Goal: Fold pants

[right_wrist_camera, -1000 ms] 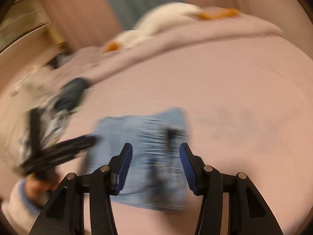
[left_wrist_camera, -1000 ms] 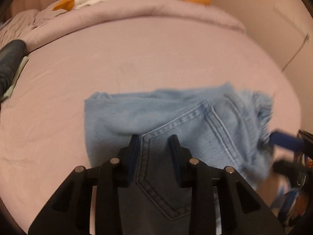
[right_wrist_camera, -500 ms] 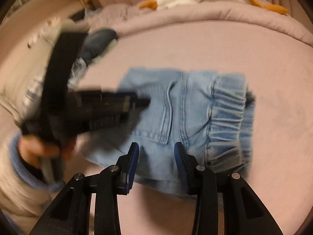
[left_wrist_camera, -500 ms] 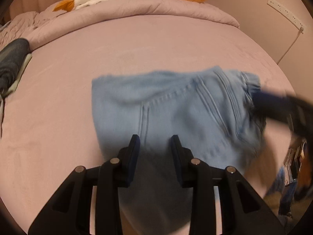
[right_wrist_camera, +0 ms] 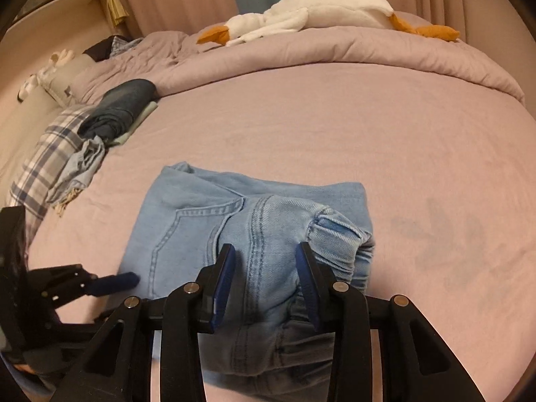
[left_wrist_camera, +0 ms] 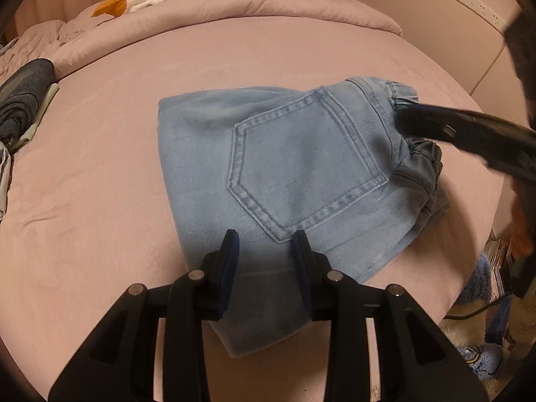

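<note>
Pants (left_wrist_camera: 301,167), folded into a compact packet, lie on the bed (left_wrist_camera: 100,201) near its front edge. The left gripper (left_wrist_camera: 264,251) is held over the near hem, jaws apart, nothing clamped. The right gripper (right_wrist_camera: 264,264) straddles the waistband bunch; its jaws have just been closing, apparently to pinch and tidy it.

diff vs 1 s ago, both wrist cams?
The jeans now lie as a flat folded bundle on the bed; a second ago the waistband end was mid-air. The right gripper swung in over the waistband, its jaws just closing around it. The left gripper kept the same narrow gap over the near edge. Plush goose unchanged.
</note>
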`<state>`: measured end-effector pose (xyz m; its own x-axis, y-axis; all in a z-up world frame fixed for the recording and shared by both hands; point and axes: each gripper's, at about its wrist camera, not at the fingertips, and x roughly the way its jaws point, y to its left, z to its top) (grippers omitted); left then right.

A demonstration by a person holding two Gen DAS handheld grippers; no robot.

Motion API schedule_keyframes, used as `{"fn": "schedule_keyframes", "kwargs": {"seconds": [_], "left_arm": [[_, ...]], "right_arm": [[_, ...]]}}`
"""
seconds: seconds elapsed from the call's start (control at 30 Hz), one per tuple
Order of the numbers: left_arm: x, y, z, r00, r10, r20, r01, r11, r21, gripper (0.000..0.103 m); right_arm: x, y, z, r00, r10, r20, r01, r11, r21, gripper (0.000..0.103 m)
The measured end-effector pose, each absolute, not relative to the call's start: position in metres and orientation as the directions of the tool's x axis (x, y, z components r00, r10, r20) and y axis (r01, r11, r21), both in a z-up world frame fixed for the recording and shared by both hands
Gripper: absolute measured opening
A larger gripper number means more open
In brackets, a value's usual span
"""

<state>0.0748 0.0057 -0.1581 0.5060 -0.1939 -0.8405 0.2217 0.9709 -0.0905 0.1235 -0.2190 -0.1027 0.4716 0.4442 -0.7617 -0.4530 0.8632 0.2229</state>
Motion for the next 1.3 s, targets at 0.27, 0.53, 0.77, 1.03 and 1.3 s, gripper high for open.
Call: {"fn": "schedule_keyframes", "kwargs": {"seconds": [0.27, 0.53, 0.77, 1.03, 1.3], "left_arm": [[0.073, 0.004, -0.160, 0.510, -0.192, -0.839, 0.225, 0.971, -0.085, 0.033], [0.070, 0.012, -0.158, 0.516, -0.216, -0.829, 0.197, 0.972, -0.130, 0.038], [0.068, 0.018, -0.153, 0.529, -0.228, -0.818, 0.166, 0.972, -0.164, 0.055], [0.064, 0.033, -0.142, 0.583, -0.204, -0.786, 0.079, 0.978, -0.195, 0.076], [0.075, 0.054, -0.152, 0.544, -0.258, -0.799, 0.007, 0.953, -0.303, 0.079]], "right_arm": [[0.089, -0.230, -0.111, 0.430, 0.429, -0.794, -0.503, 0.845, 0.183, 0.038], [0.093, -0.233, -0.118, 0.422, 0.412, -0.807, -0.485, 0.855, 0.183, 0.041], [0.096, -0.255, -0.113, 0.387, 0.517, -0.764, -0.436, 0.832, 0.342, 0.042], [0.101, -0.273, -0.109, 0.394, 0.567, -0.723, -0.375, 0.817, 0.437, 0.046], [0.115, -0.295, -0.126, 0.377, 0.573, -0.728, -0.247, 0.819, 0.517, 0.073]]}}
